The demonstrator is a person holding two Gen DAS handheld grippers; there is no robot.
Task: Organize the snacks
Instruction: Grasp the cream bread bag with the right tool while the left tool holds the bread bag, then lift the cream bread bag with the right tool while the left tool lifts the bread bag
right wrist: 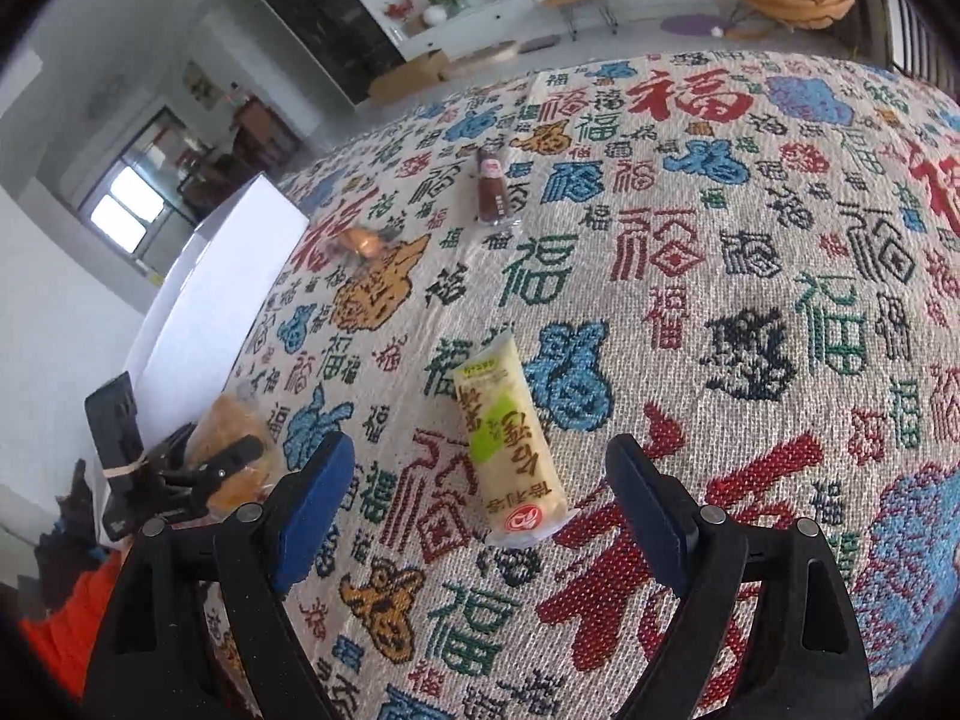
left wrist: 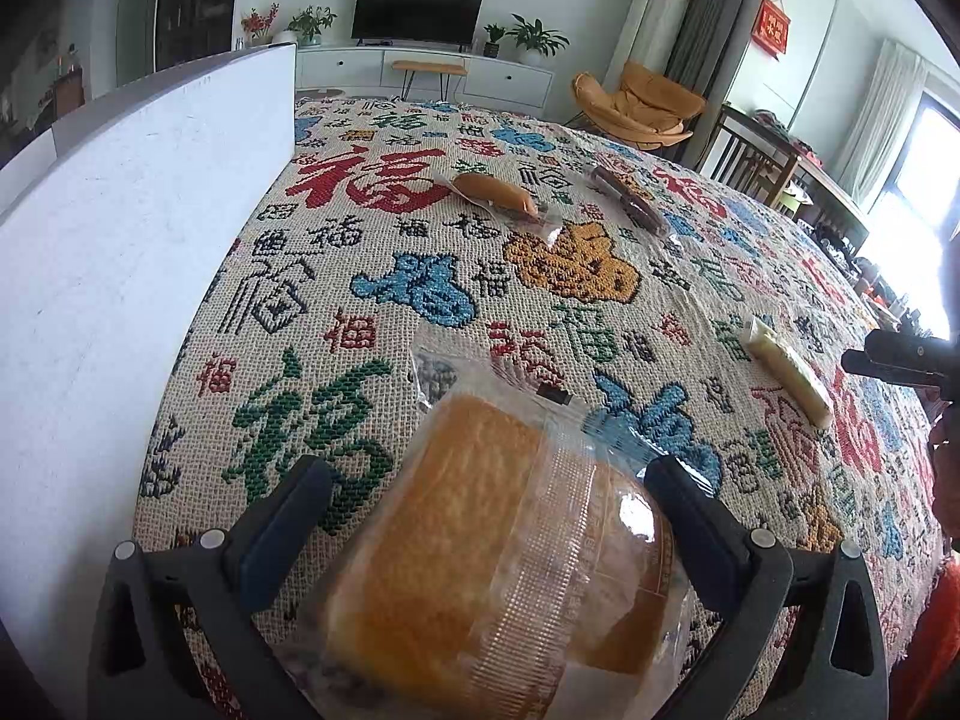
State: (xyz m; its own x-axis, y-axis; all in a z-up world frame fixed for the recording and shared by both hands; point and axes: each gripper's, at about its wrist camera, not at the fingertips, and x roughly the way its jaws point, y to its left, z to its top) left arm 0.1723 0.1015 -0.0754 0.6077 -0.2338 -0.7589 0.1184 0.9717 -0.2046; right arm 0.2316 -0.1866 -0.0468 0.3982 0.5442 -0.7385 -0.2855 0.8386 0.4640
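A wrapped orange cake (left wrist: 480, 540) lies on the patterned tablecloth between the wide-open fingers of my left gripper (left wrist: 486, 480); it also shows in the right wrist view (right wrist: 231, 450). A pale yellow-green snack bar (right wrist: 510, 438) lies just ahead of my open, empty right gripper (right wrist: 480, 468); it also shows in the left wrist view (left wrist: 789, 369). A wrapped orange sausage (left wrist: 495, 192) and a dark brown snack pack (left wrist: 630, 195) lie farther back. A white box (left wrist: 120, 252) stands at the left.
The tablecloth (right wrist: 720, 300) with coloured characters covers the table. The right gripper's tip (left wrist: 894, 357) shows at the right edge of the left wrist view. Chairs, a TV stand and plants stand beyond the table.
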